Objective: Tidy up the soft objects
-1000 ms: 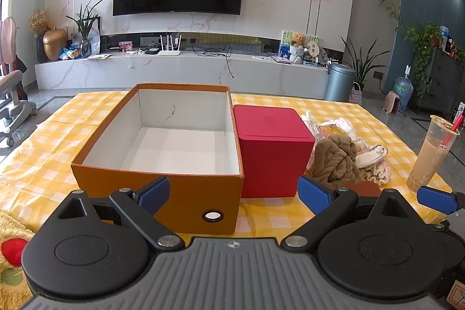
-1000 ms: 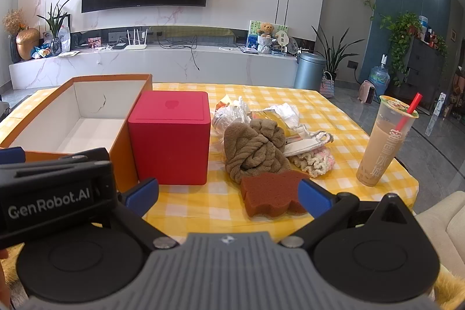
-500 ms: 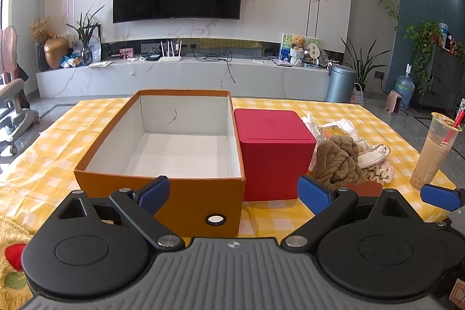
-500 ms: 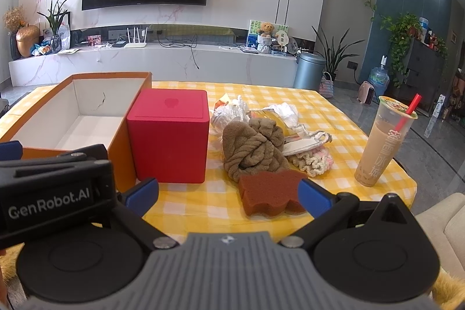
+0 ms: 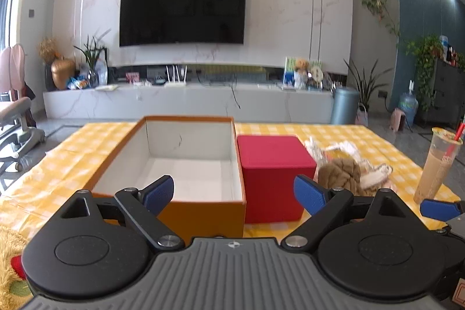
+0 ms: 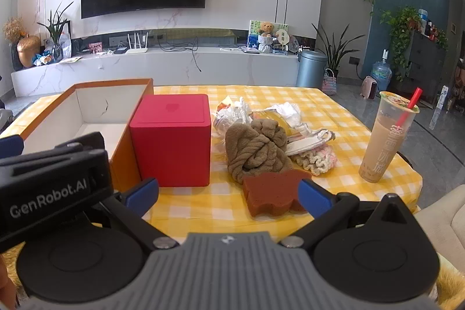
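Observation:
An empty orange box (image 5: pixel 200 211) with a white inside stands on the yellow checked table; it also shows in the right wrist view (image 6: pixel 87 109). A red cube box (image 5: pixel 273 179) (image 6: pixel 173 141) stands to its right. A twisted brown cloth (image 6: pixel 257 148) (image 5: pixel 341 175), a reddish-brown sponge (image 6: pixel 273 193) and a cream-pink crochet piece (image 6: pixel 315 159) lie right of the cube. My left gripper (image 5: pixel 234 195) is open and empty in front of the orange box. My right gripper (image 6: pixel 228 198) is open and empty just before the sponge.
A milk tea cup with a red straw (image 6: pixel 386 138) (image 5: pixel 438 164) stands near the table's right edge. Crumpled plastic bags (image 6: pixel 261 112) lie behind the cloth. A yellow plush thing (image 5: pixel 8 266) sits at the lower left. The left gripper's body (image 6: pixel 49 185) fills the right view's left side.
The left gripper has tilted upward and risen, so the box and table sit lower in its view. The right gripper has barely moved. Nothing was grasped.

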A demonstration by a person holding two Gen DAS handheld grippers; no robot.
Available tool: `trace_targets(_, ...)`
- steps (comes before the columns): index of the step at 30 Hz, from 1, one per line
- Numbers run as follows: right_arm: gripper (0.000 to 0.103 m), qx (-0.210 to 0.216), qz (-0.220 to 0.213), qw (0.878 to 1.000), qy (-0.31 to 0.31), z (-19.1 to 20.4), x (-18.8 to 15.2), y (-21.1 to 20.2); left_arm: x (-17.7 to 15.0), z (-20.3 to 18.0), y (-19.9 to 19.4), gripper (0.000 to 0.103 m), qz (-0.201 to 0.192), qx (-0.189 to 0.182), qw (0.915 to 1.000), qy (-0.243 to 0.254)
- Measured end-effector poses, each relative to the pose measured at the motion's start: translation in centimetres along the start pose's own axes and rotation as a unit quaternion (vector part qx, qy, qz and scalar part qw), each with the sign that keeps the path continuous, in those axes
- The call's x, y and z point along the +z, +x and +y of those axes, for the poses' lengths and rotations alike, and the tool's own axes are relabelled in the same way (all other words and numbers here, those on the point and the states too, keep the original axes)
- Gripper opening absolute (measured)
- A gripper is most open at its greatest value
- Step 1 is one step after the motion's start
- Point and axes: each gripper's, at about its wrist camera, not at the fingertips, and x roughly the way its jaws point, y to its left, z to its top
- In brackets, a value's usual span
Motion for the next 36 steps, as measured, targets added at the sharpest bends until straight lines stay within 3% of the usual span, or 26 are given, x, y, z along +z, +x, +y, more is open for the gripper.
trace_targets(3, 0.1, 0.001, -0.002, 1.0, 0.003, -0.2, 0.0, -0.1, 0.0, 0.1, -0.2, 0.101, -0.014, -0.012, 0.9996, -0.022)
trace_targets(4, 0.1, -0.001, -0.001, 1.0, 0.003, -0.3, -0.1, 0.0, 0.0, 0.3, -0.5, 0.096, -0.027, -0.014, 0.9988, -0.039)
trace_targets(8, 0.1, -0.006, -0.001, 1.0, 0.007, -0.7, 0.0, 0.0, 0.3, 0.8, -2.1, 0.093, -0.09, -0.017, 0.9923, -0.083)
trace_targets(11, 0.1, -0.009, -0.006, 1.0, -0.003, -1.4, 0.6, 0.0, 0.9, 0.6, -2.5, 0.093, -0.107, -0.037, 0.9911, -0.07)
trace_targets(16, 0.1, -0.023, -0.017, 0.999, -0.02, -4.7, 3.7, 0.4, 1.9, -0.9, -2.1, 0.082, -0.11, -0.051, 0.9925, -0.013)
trace_targets(20, 0.1, -0.003, -0.008, 1.0, 0.02, -9.0, 7.2, 1.7, 2.7, -1.7, -1.6, 0.082, -0.111, -0.037, 0.9925, -0.035)
trace_targets(24, 0.1, 0.016, 0.025, 0.999, 0.014, -11.1, 9.9, 4.2, 3.7, -2.7, -0.8, 0.084, -0.099, -0.053, 0.9933, -0.026)
trace_targets(29, 0.1, 0.031, 0.076, 0.996, 0.03, -12.3, 11.3, 8.9, 4.5, -3.0, 1.2, 0.085, -0.064, -0.112, 0.9882, -0.083)
trace_targets(31, 0.1, 0.018, 0.099, 0.992, 0.074, -13.0, 10.5, 11.0, 5.2, -3.6, 2.2, 0.085, -0.057, -0.134, 0.9879, -0.053)
trace_targets(34, 0.1, 0.02, 0.157, 0.971, 0.181, -13.9, 7.4, 14.9, 6.1, -4.9, 3.8, 0.093, -0.066, -0.126, 0.9898, -0.014)
trace_targets(36, 0.1, 0.014, 0.192, 0.967, 0.168, -12.9, 5.0, 17.0, 6.4, -5.7, 5.1, 0.094, -0.066, -0.128, 0.9894, -0.013)
